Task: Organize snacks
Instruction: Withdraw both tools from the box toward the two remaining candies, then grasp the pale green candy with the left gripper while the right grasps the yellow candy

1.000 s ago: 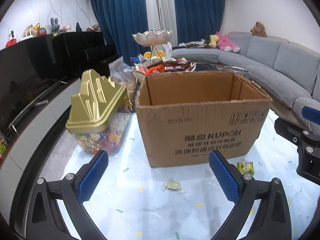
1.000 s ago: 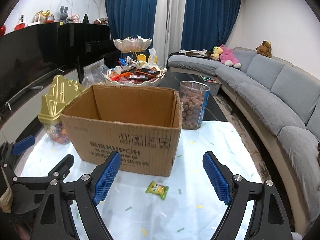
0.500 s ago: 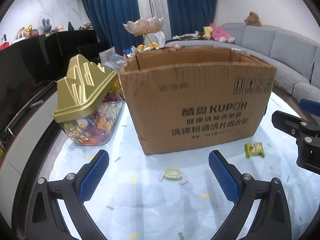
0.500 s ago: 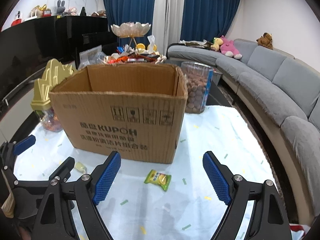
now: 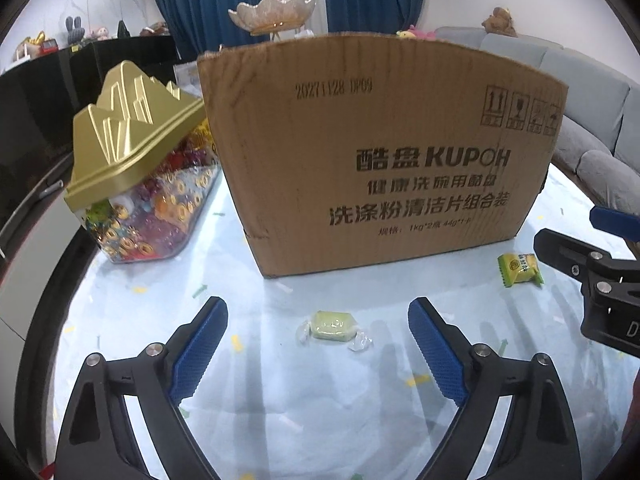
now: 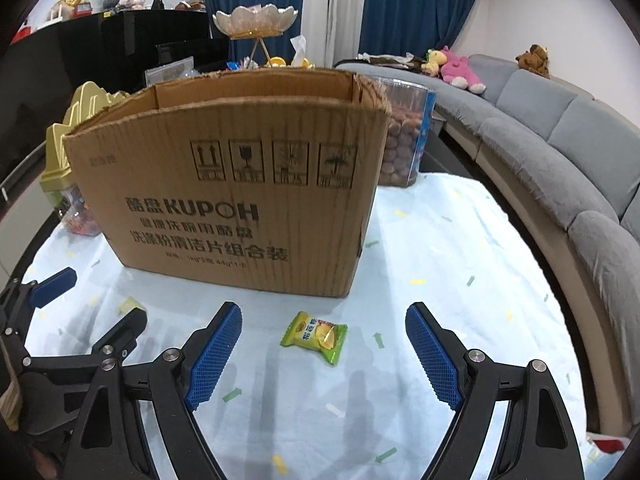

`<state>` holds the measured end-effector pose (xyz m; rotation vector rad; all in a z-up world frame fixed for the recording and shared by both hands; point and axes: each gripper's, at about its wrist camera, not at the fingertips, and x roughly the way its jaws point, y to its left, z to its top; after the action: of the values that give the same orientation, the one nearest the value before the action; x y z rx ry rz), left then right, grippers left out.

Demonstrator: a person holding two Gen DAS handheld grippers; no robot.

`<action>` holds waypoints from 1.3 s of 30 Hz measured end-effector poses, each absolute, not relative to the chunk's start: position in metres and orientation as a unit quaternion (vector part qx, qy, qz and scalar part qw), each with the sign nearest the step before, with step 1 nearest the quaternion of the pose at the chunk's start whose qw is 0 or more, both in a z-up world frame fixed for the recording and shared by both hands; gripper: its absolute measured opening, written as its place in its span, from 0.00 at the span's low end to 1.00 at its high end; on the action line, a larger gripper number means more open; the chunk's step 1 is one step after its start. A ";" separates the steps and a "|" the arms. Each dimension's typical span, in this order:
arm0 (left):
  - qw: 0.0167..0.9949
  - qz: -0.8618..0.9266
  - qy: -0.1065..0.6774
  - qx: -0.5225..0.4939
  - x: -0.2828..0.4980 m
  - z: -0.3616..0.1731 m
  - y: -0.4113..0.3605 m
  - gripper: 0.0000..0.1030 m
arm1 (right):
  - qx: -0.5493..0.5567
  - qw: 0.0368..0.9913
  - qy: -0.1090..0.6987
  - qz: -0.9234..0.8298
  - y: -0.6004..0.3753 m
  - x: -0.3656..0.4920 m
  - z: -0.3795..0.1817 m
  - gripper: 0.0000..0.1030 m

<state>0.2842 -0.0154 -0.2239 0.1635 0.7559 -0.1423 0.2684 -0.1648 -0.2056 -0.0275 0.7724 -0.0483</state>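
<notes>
A brown cardboard box [image 5: 380, 156] [image 6: 240, 192] stands open-topped on the pale blue tablecloth. In front of it lies a pale green wrapped candy [image 5: 334, 325], just ahead of my left gripper [image 5: 318, 344] and between its blue pads; the jaws are closing and do not touch it. A green and yellow snack packet [image 6: 316, 336] [image 5: 519, 268] lies ahead of my right gripper [image 6: 324, 354], in line with the gap between its wide-apart pads, untouched. Each gripper shows at the edge of the other's view.
A clear candy jar with a gold mountain-shaped lid [image 5: 136, 168] stands left of the box. A clear tub of brown round snacks [image 6: 406, 136] stands behind its right corner. A tiered snack stand [image 6: 256, 28] is behind. A grey sofa [image 6: 560, 148] curves along the right.
Both grippers have sunk toward the table and come nearer the box, which now fills the views. The candy and packet sit closer to the pads. The left pads have drawn slightly together.
</notes>
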 end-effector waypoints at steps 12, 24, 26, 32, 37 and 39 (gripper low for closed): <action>0.908 -0.075 0.409 0.058 0.308 -0.241 -0.015 0.78 | -0.004 0.911 0.411 -0.031 -0.168 0.289 -0.230 0.82; 0.897 -0.076 0.432 0.044 0.328 -0.255 0.000 0.57 | 0.004 0.896 0.443 -0.022 -0.171 0.318 -0.247 0.77; 0.896 -0.080 0.436 0.036 0.329 -0.256 0.003 0.54 | 0.005 0.892 0.451 -0.018 -0.171 0.323 -0.251 0.68; 0.897 -0.084 0.433 0.038 0.326 -0.259 0.003 0.40 | 0.014 0.888 0.459 -0.012 -0.170 0.329 -0.254 0.50; 0.897 -0.087 0.432 0.038 0.316 -0.256 -0.005 0.33 | 0.021 0.889 0.458 -0.003 -0.171 0.332 -0.252 0.34; 0.897 -0.089 0.431 0.040 0.315 -0.255 -0.006 0.31 | 0.022 0.889 0.457 0.000 -0.172 0.332 -0.252 0.31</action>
<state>0.3146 -0.0063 -0.2546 0.0826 0.8927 -0.1837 0.3320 -0.1719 -0.2519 0.0452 0.9489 0.0003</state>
